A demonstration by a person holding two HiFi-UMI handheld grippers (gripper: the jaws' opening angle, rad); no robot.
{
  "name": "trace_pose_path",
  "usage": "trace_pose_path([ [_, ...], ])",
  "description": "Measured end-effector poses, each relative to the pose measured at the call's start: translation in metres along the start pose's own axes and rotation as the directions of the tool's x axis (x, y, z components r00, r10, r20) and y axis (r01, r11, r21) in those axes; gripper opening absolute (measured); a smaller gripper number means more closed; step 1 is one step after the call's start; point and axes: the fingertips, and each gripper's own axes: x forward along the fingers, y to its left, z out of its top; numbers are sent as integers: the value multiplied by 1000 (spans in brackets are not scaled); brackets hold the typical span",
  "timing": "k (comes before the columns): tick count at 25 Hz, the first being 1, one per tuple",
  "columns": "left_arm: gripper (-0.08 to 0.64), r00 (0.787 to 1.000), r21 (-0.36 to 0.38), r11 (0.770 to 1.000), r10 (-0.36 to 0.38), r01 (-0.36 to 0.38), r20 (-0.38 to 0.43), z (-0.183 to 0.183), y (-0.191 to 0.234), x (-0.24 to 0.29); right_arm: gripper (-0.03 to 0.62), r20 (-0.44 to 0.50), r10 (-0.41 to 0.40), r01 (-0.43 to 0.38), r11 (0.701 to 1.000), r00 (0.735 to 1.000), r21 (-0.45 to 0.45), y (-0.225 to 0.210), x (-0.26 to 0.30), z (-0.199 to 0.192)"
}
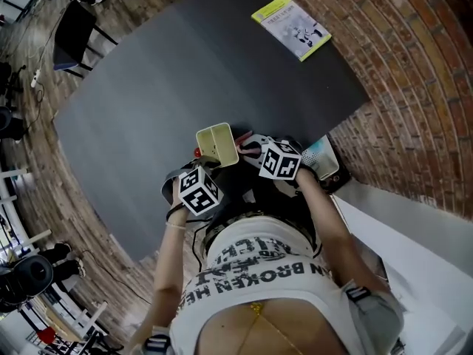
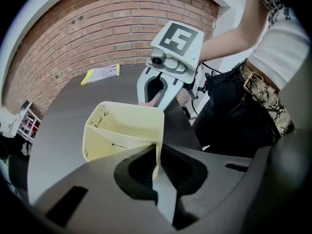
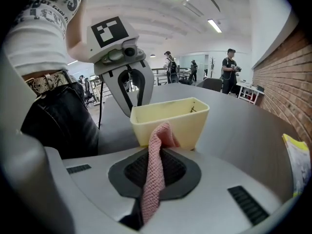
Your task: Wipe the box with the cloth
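White T-shirt [image 1: 259, 272] on show, with bold black block lettering across it. Below it are dark jeans [image 2: 229, 116] and a snakeskin-print belt [image 2: 265, 94] with a gold-toned buckle. The left gripper [image 2: 157, 165] is a pale grey shell with dark ribbed pads [image 2: 141, 169], and the right gripper [image 3: 153, 172] matches it. Each carries a white cube [image 1: 199, 191] printed with black square markers, with a small round lens [image 2: 156, 60] beneath.

A dark grey table [image 1: 185, 72] is seen beside a red brick wall [image 1: 399, 65], with a yellow booklet [image 1: 292, 26] lying near its wall-side edge. A black chair [image 1: 74, 29] is placed nearby, and the open hall is lit by ceiling strip lights [image 3: 214, 26].
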Motion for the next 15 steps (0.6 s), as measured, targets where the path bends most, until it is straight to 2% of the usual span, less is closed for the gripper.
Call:
trace_pose_path([
  [3,35,1000,-39,999,-6,7,27,0,1,2,17,9,-8,8,1000,1000,28,8,-1,-3],
  [7,35,1000,-41,999,0,1,25,0,0,3,17,26,7,-9,998,1000,59,19,-4,-4],
  [13,35,1000,-47,999,25,-24,14,1,0,3,17,32,25,-26,998,999,52,26,-5,-3],
  [15,35,999,-71,997,31,-30,14,2,0,4,17,31,20,-21,998,999,54,24,-6,-4],
])
